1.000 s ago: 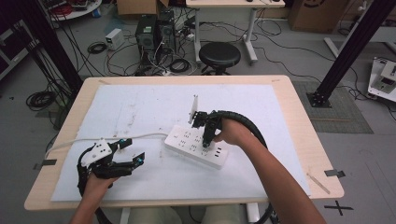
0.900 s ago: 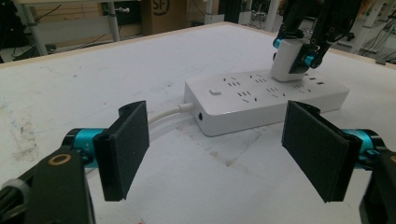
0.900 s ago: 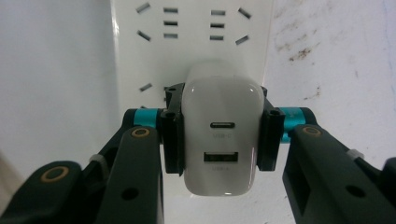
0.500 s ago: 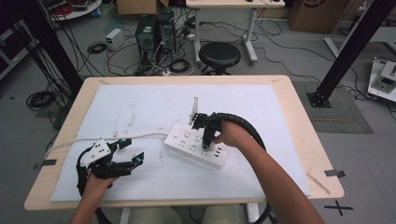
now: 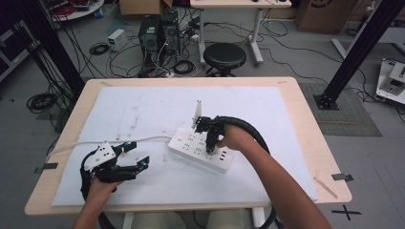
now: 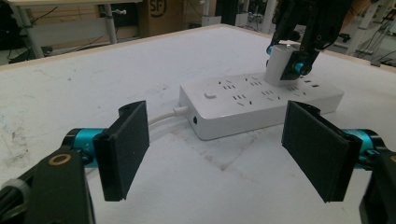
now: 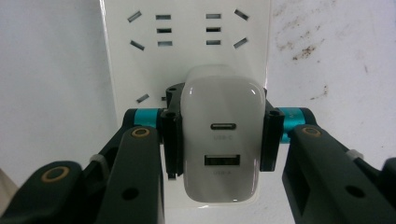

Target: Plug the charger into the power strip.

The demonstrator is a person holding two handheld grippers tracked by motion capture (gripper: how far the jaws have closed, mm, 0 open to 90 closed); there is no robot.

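A white power strip (image 5: 200,150) lies in the middle of the white mat, its cord running off to the left. My right gripper (image 5: 208,144) points down over it, shut on a white USB charger (image 7: 219,135) whose two ports face the camera; the charger stands on the strip (image 7: 187,56). From the left gripper view the charger (image 6: 279,65) sits upright on the strip (image 6: 252,100) with the right gripper's jaws clamped on its sides. My left gripper (image 5: 131,155) rests on the mat at the front left, open, with nothing between its pads (image 6: 126,147).
The white mat (image 5: 143,109) covers most of the wooden table (image 5: 305,119). The strip's white cord (image 5: 95,143) curves past the left gripper. A small white card (image 5: 197,113) stands upright behind the strip. A stool and cables sit on the floor beyond the table.
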